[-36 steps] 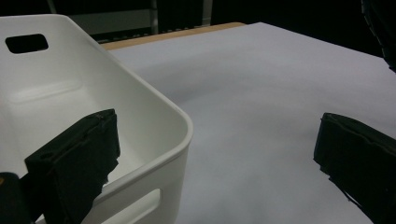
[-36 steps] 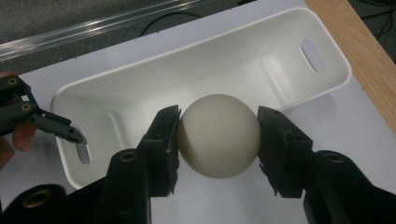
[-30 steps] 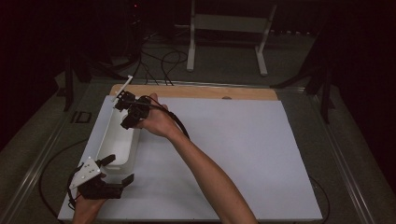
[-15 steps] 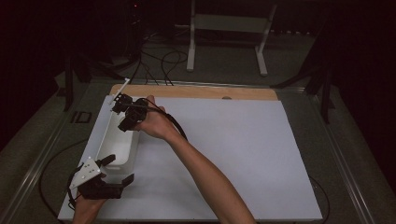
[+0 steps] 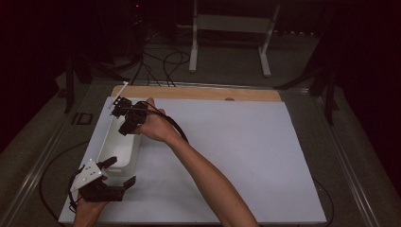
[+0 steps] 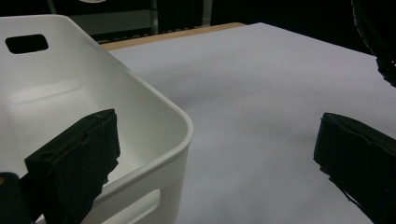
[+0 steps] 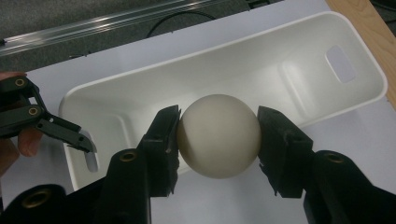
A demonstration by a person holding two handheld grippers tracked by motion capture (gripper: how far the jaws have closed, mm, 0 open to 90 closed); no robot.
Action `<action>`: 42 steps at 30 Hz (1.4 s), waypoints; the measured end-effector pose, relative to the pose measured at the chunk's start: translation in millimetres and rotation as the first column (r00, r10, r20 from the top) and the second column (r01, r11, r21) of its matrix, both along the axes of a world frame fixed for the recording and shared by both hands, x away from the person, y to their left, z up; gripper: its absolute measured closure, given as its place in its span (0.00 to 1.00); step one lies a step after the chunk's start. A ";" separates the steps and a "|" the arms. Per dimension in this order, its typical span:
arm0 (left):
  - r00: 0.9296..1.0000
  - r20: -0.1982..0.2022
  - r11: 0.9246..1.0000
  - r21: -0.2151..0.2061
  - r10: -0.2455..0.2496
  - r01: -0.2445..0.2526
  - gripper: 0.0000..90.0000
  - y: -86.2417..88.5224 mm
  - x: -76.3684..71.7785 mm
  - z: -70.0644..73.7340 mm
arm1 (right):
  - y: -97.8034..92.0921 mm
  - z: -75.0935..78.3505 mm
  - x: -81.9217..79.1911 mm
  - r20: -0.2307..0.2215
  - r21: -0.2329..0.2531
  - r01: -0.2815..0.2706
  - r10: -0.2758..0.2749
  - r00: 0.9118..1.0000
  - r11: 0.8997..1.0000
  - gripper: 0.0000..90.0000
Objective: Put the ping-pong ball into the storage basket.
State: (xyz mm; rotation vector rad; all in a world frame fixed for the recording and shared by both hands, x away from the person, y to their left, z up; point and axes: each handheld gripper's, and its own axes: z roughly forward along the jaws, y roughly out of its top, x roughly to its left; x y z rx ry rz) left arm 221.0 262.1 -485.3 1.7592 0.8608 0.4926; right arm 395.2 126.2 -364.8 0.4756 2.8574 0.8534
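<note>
A long white bin (image 5: 118, 150) lies at the table's left side. In the right gripper view my right gripper (image 7: 218, 140) is shut on a cream ball (image 7: 218, 133) and holds it above the bin (image 7: 285, 60). The high view places that right gripper (image 5: 129, 116) over the bin's far end. My left gripper (image 5: 115, 172) is open at the bin's near end. One jaw sits inside the bin (image 6: 180, 122) and the other outside over the white table sheet, so the left gripper (image 6: 215, 163) straddles the bin's corner wall. The bin's inside looks bare.
A white sheet (image 5: 246, 142) covers the table, with a wooden strip (image 5: 198, 92) along its far edge. Cables (image 5: 161, 64) and a white stand (image 5: 227, 28) lie on the floor beyond. My left gripper (image 7: 46, 122) and its hand also show beside the bin.
My right gripper with the ball has drifted slightly left and nearer over the bin. The left gripper has hardly moved.
</note>
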 end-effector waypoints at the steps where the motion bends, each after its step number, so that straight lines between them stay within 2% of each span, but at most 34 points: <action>1: 1.000 0.000 1.000 0.000 0.000 0.000 0.01 0.0 0.0 0.0 | 1.1 -0.9 -0.9 -0.002 -0.006 -0.001 0.001 1.000 1.000 0.56; 10: 1.000 0.001 1.000 0.000 0.000 0.000 0.01 0.0 0.1 -0.1 | 3.9 -4.2 -1.5 -0.005 -0.029 -0.015 0.015 1.000 0.999 0.56; 39: 1.000 0.001 1.000 0.000 0.003 -0.003 0.01 -0.8 0.1 -0.2 | 17.3 -8.5 -6.8 -0.010 -0.025 -0.029 0.029 1.000 0.999 0.55; 40: 1.000 0.000 1.000 -0.001 0.003 -0.003 0.01 -0.8 0.0 -0.2 | 17.4 -8.6 -6.7 -0.009 -0.022 -0.028 0.028 1.000 0.999 0.54; 42: 1.000 0.000 1.000 -0.001 0.003 -0.003 0.01 -0.7 0.0 -0.2 | 17.6 -8.5 -6.3 -0.021 -0.001 -0.018 0.018 1.000 1.000 0.36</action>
